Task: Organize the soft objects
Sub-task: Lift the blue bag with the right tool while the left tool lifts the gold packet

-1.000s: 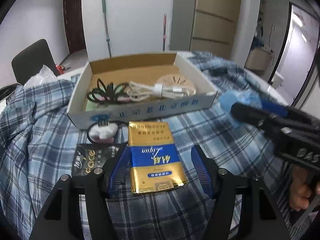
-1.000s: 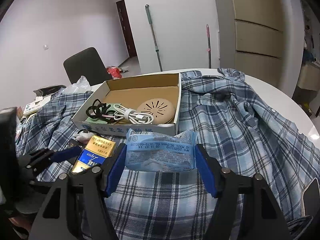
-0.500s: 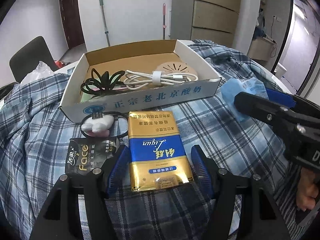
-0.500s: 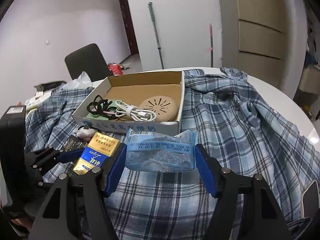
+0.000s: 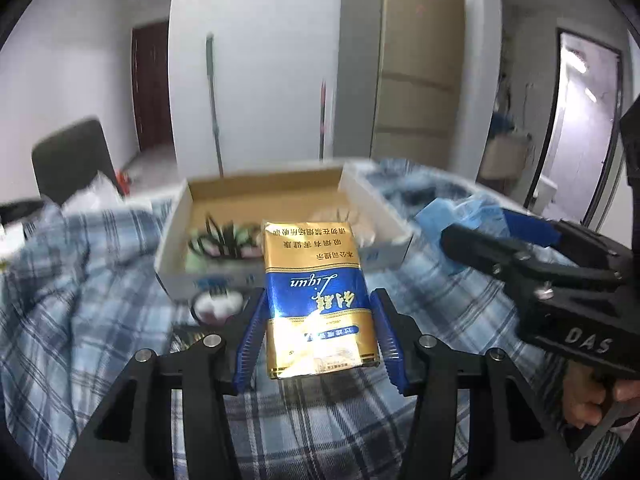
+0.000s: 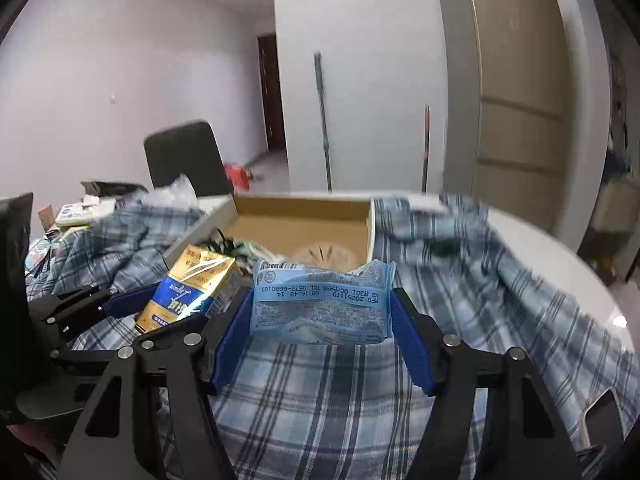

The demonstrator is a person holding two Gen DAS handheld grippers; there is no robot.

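Note:
My left gripper (image 5: 318,328) is shut on a gold and blue packet (image 5: 316,296) and holds it raised above the plaid cloth, in front of the open cardboard box (image 5: 372,204). The packet also shows in the right wrist view (image 6: 192,288). My right gripper (image 6: 320,328) is shut on a light blue tissue pack (image 6: 320,300), lifted just before the box (image 6: 304,208). The box holds black hair ties (image 5: 220,236), a cable and a round beige disc (image 6: 324,254). The right gripper shows in the left wrist view (image 5: 500,232).
A blue plaid shirt (image 6: 500,280) covers the round white table (image 6: 560,256). A white fluffy hair tie (image 5: 218,304) and a dark sachet (image 5: 184,340) lie on the cloth before the box. A black chair (image 6: 184,164) stands behind. A phone (image 6: 604,420) lies lower right.
Both grippers have lifted with their packs and tilted up toward the box. The gold packet has left the cloth and now hangs in front of the box's front wall.

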